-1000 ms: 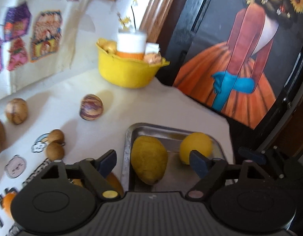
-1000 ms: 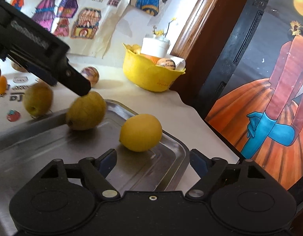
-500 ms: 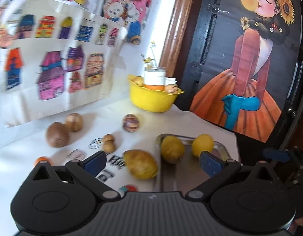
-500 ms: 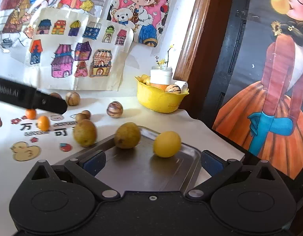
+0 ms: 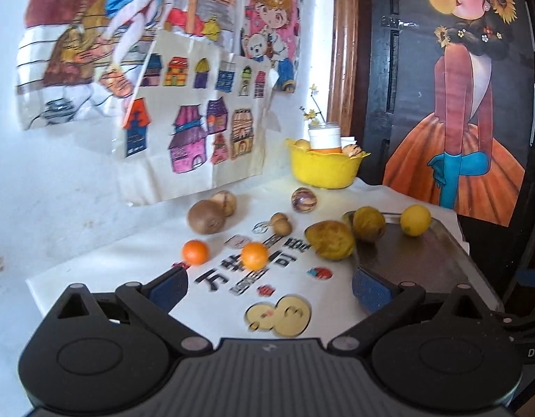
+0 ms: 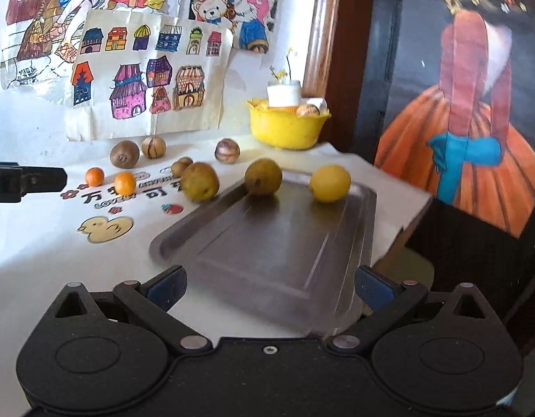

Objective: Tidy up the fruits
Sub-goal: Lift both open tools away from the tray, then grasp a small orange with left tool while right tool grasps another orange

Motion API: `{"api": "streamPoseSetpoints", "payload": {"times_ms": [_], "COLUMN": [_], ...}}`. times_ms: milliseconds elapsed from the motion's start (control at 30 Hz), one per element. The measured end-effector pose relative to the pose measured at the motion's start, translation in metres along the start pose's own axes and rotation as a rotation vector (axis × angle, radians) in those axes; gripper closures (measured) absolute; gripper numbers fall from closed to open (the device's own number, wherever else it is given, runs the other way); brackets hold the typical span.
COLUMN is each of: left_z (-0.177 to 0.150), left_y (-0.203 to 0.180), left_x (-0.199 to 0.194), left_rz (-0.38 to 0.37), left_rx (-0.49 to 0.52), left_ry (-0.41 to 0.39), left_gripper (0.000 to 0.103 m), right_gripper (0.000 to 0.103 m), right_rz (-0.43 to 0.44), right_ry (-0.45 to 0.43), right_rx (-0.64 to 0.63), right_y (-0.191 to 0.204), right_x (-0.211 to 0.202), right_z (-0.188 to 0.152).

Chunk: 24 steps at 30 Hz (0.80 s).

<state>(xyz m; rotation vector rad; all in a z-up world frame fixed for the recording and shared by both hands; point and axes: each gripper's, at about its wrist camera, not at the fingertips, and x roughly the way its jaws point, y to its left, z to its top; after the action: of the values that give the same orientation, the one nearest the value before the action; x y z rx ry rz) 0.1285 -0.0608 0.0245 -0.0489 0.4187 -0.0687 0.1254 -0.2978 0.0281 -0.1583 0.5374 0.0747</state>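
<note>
A metal tray (image 6: 288, 243) lies on the white table at the right; it also shows in the left wrist view (image 5: 417, 257). On its far end sit a bright lemon (image 6: 330, 183) and a dull yellow-green fruit (image 6: 263, 177). Another dull yellow fruit (image 6: 200, 181) lies on the table just left of the tray. Two small oranges (image 6: 125, 183), a kiwi (image 6: 124, 154), striped round fruits (image 6: 227, 151) and small brown fruits (image 6: 181, 166) lie further left. My left gripper (image 5: 269, 285) is open and empty, held back above the table. My right gripper (image 6: 269, 283) is open and empty over the tray's near end.
A yellow bowl (image 6: 286, 127) with a white jar and fruits stands at the back by the wall. Drawings hang on the wall behind. The table's right edge drops off beside the tray, next to a dark painted panel (image 6: 476, 104).
Both grippers have pulled back and up from the tray, so much more of the table shows. The left gripper has withdrawn from the dull yellow fruit on the tray.
</note>
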Motion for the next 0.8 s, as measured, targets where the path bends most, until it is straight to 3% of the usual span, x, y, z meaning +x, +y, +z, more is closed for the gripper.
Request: {"api": "streamPoseSetpoints", "payload": {"times_ms": [367,800], "left_z": [-0.027,-0.031], "left_y": [0.034,0.071], "left_x": [-0.022,-0.033], "left_rz": [0.059,0.190], "left_rx": [-0.067,-0.110], "left_ry": [0.044,0.068], "left_gripper": [0.000,0.000], "right_gripper": [0.001,0.001], "right_rz": [0.099,0.207], "right_ry": [0.066,0.075], "right_rx": [0.003,-0.041], "right_y": [0.040,0.079], "right_x": [-0.030,-0.026], "right_z": [-0.013,-0.004]}}
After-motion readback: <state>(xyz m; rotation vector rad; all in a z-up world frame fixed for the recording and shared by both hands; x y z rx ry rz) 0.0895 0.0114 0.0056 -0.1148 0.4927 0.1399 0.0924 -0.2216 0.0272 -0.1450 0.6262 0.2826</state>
